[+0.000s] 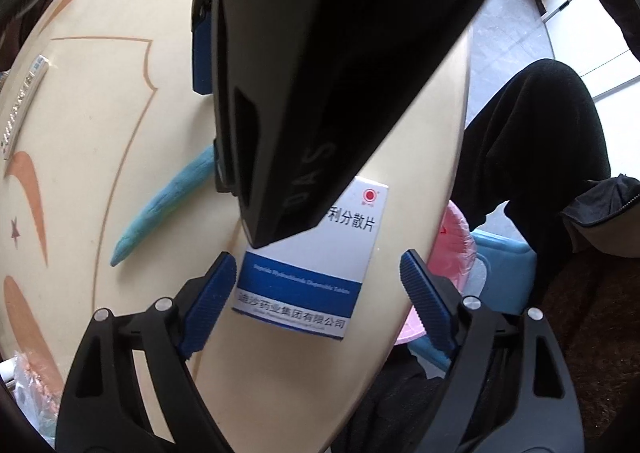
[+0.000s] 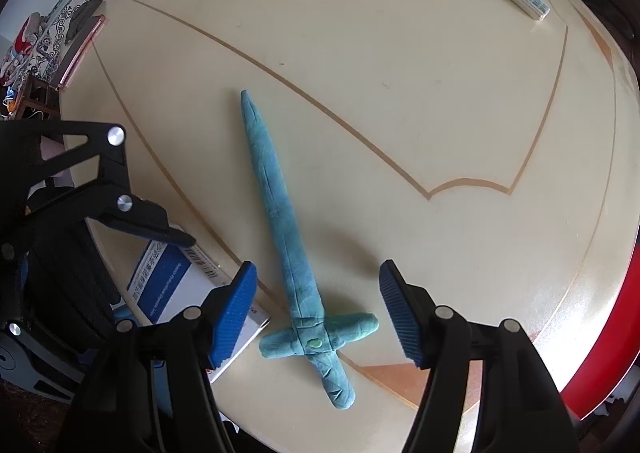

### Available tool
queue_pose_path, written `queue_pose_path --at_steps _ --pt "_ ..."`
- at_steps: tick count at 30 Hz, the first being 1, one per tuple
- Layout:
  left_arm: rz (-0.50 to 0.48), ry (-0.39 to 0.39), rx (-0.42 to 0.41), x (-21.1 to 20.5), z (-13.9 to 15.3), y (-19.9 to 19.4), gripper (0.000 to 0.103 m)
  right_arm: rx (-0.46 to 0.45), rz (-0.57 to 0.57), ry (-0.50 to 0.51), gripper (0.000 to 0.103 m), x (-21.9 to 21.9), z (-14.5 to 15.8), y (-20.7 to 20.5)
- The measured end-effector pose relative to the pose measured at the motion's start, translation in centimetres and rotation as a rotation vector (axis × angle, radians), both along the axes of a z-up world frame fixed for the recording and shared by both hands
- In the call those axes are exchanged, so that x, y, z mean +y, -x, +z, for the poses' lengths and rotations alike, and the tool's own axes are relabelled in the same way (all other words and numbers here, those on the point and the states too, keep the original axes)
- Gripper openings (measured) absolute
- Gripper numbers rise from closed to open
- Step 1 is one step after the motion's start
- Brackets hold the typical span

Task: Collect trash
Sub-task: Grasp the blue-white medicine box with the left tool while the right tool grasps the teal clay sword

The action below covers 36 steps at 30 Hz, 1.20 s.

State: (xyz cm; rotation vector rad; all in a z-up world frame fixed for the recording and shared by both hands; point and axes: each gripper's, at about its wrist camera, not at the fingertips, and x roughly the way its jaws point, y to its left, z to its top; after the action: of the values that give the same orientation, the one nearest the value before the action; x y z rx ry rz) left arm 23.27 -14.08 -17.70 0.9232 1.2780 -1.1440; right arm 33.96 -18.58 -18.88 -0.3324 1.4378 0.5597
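Left wrist view: spread fingers (image 1: 216, 289) flank medicine box (image 1: 316, 273) reading "分散片".

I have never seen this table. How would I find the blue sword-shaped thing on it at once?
Start from the round cream table with orange inlay. Near its middle lies a long blue-green modelling-clay sword, flat on the top, its crossguard towards the open right gripper. The white and blue medicine box beside it is flat and printed; the sword is soft, hand-rolled and pointed.
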Motion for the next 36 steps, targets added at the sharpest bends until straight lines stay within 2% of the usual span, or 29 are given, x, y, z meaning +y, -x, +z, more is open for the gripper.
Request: queue_pose_path --at_steps 7,11,15,19,21,29,36 --pt "-0.002 0.024 0.020 0.3 -0.8 0.4 0.088 -0.050 0.017 0.024 0.062 0.5 -0.1 1.2" --pt "0.001 0.025 0.021 0.5 -1.4 1.2 0.088 -0.106 0.023 0.076 0.054 0.9 -0.1 2.2" --pt "0.034 0.037 0.011 0.6 -1.3 1.1 0.087 -0.123 -0.022 0.075 0.050 0.7 0.1 2.7" --pt "0.103 0.047 -0.003 1.1 -1.1 0.5 0.075 -0.127 -0.050 0.083 0.018 0.5 0.5 3.2" --pt "0.133 0.046 -0.012 1.3 -1.0 0.3 0.069 -0.131 -0.072 0.086 0.018 0.4 0.6 3.2" --pt "0.204 0.065 -0.041 1.3 -0.9 1.6 0.068 -0.146 -0.148 0.098 0.017 -0.2 0.8 3.9" --pt "0.277 0.129 -0.099 2.9 1.6 1.9 0.068 -0.186 -0.241 0.064 0.017 -2.3 3.1 3.9"
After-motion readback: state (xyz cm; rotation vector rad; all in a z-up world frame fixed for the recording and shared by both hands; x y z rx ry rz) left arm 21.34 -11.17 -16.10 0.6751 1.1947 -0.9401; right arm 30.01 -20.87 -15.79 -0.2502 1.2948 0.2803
